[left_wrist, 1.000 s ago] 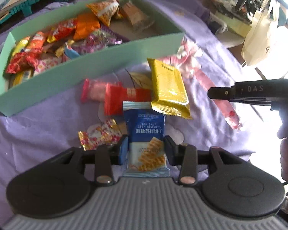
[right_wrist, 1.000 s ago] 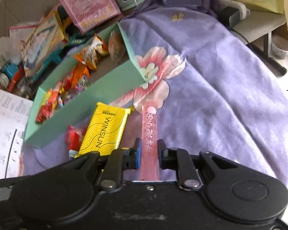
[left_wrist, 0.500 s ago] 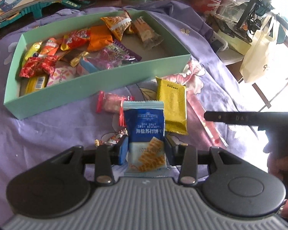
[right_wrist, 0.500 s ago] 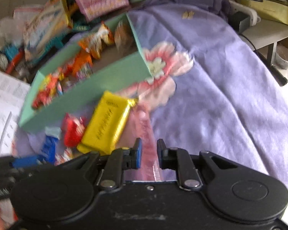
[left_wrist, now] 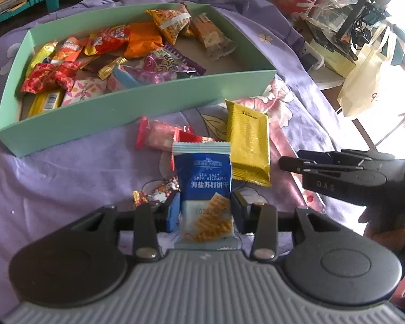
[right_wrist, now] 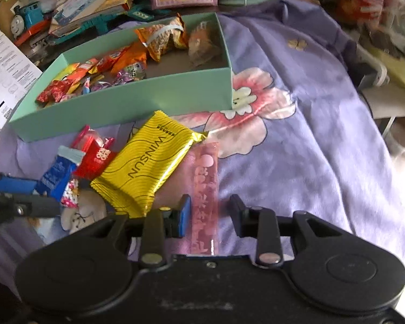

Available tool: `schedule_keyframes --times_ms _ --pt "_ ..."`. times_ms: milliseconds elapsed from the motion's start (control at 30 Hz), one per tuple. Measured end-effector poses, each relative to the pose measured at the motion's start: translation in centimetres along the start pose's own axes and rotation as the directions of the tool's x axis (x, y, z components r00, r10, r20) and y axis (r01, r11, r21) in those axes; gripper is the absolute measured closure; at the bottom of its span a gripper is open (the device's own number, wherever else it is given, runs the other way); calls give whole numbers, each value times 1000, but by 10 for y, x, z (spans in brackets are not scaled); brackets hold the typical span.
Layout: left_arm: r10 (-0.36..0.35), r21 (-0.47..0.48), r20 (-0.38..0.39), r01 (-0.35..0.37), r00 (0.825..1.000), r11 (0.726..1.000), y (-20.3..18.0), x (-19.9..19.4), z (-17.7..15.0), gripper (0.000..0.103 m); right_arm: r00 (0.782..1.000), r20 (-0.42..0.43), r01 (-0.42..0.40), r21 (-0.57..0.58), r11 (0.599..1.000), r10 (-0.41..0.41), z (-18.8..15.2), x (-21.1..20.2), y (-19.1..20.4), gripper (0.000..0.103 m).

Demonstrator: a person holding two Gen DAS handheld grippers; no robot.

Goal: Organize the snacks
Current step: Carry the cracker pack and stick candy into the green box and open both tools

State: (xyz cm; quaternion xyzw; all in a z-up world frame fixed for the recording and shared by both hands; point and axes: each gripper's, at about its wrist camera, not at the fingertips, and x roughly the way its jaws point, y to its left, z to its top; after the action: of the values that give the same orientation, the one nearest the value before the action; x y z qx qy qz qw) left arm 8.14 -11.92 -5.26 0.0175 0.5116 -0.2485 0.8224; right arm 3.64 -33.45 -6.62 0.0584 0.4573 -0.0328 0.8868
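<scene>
My left gripper (left_wrist: 205,205) is shut on a blue soda biscuit packet (left_wrist: 202,172), held up over the purple cloth in front of the green box (left_wrist: 137,108). In the right wrist view that packet (right_wrist: 56,172) shows at the left edge. My right gripper (right_wrist: 210,202) is opening its jaws. A long pink strip packet (right_wrist: 205,175) lies on the cloth between them, close to the left pad and clear of the right pad. A yellow packet (right_wrist: 148,167) lies just left of the strip. The right gripper (left_wrist: 291,163) also shows in the left wrist view, to the right of the yellow packet (left_wrist: 247,143).
The green box (right_wrist: 137,102) holds several wrapped snacks. Red packets (left_wrist: 186,137), a pink-and-red one (left_wrist: 154,136) and a small foil candy (left_wrist: 156,195) lie loose before it. Books, a toy train (right_wrist: 27,19) and papers crowd the far side. A bag (left_wrist: 364,86) hangs at right.
The right gripper's jaws have parted from the pink strip, and its wrist has rolled. The left gripper has drifted a little with the blue packet still clamped.
</scene>
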Motion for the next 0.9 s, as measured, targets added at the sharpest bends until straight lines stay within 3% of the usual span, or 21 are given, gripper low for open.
schedule_keyframes --times_ms 167,200,233,267,567,700,900 --pt "-17 -20 -5 17 1000 1000 9 5 0 64 999 -32 30 -40 999 -31 6 4 10 60" --pt "-20 -22 -4 20 1000 1000 10 6 1 64 998 -38 44 -55 998 -46 8 5 14 61" --pt "-22 -24 -3 22 1000 999 11 6 1 64 998 -39 54 -51 997 -56 9 5 17 69" --pt "-24 -25 -1 24 1000 999 11 6 2 64 998 -41 48 -41 998 -50 11 4 18 86" --pt "-47 -20 51 48 998 999 9 -10 15 64 1000 11 -3 102 995 2 29 -31 -3 87" --pt "-52 -5 104 53 993 999 0 -19 38 64 996 81 -54 129 990 44 58 -48 -10 87" --pt "8 45 205 -18 979 999 -15 -18 100 64 983 156 -115 142 983 93 123 -38 -11 87"
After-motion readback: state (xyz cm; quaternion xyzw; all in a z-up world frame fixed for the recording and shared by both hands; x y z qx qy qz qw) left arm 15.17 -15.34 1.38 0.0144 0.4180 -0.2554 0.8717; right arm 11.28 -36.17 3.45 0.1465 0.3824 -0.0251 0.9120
